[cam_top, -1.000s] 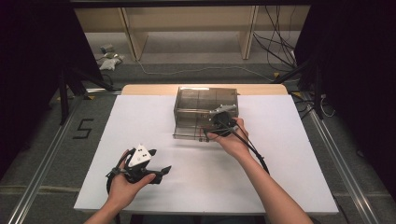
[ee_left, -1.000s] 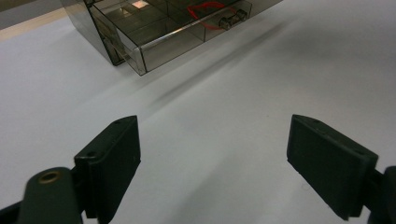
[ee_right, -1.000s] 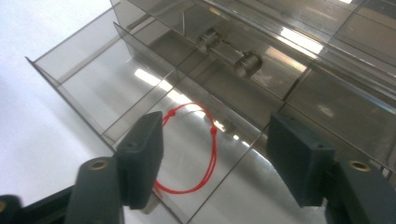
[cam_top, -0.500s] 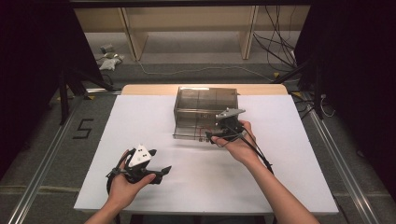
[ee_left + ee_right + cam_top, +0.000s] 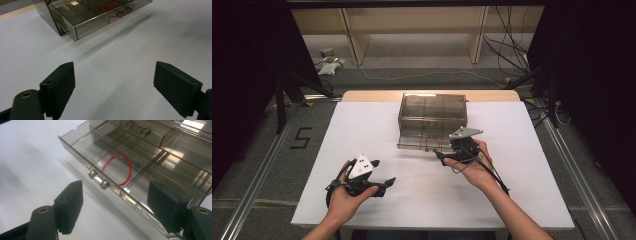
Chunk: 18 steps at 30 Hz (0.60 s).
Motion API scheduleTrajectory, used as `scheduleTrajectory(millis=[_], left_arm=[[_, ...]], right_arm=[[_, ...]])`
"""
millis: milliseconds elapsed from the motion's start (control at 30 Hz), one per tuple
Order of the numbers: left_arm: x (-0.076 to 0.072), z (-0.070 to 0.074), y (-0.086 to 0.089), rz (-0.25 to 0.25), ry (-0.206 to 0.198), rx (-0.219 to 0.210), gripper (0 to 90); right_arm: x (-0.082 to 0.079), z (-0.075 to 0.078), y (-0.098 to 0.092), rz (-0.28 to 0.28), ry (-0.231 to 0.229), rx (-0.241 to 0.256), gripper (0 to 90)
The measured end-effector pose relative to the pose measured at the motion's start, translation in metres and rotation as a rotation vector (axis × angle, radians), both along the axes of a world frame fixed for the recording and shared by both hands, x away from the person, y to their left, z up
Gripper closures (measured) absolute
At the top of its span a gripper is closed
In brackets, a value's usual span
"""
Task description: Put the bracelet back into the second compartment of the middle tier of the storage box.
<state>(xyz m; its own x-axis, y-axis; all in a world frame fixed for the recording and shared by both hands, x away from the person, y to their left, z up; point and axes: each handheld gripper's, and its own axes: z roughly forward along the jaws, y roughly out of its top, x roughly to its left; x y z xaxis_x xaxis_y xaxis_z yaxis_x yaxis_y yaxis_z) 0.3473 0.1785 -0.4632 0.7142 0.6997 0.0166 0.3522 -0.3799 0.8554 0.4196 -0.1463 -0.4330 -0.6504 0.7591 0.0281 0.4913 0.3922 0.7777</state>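
A smoky clear plastic drawer box (image 5: 432,110) stands at the back middle of the white table (image 5: 362,125). Its lowest drawer (image 5: 140,182) is pulled out, and a red string loop (image 5: 119,171) lies in one middle compartment, just behind the two-knob handle (image 5: 99,180). My right gripper (image 5: 443,158) hovers a little in front of that drawer, open and holding nothing. In the right gripper view, the right gripper (image 5: 117,207) points at the handle. My left gripper (image 5: 381,173) rests open near the front left; from the left gripper (image 5: 115,92), the box (image 5: 75,17) and loop (image 5: 110,6) show far ahead.
A second handle (image 5: 138,128) sits on the drawer above. Bare white tabletop (image 5: 120,55) lies between the left gripper and the box. Cables trail from both grippers toward the person. Beyond the table are wooden shelving (image 5: 412,30) and floor cables.
My right gripper has drawn back from the drawer front toward the near edge and stands free of the handle. The left gripper has stayed put.
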Motion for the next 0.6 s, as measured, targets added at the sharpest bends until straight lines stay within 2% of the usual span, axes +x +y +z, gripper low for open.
scheduleTrajectory(millis=[133, 600], left_arm=[[0.000, 0.000, -0.001, -0.006, 0.003, 0.000, 17.5], [-0.001, 0.000, -0.001, -0.007, -0.003, 0.003, 17.5]], right_arm=[[-0.008, -0.003, -0.002, 0.004, -0.015, 0.021, 29.4], [-0.022, -0.010, -0.009, 0.004, 0.004, 0.035, 28.7]])
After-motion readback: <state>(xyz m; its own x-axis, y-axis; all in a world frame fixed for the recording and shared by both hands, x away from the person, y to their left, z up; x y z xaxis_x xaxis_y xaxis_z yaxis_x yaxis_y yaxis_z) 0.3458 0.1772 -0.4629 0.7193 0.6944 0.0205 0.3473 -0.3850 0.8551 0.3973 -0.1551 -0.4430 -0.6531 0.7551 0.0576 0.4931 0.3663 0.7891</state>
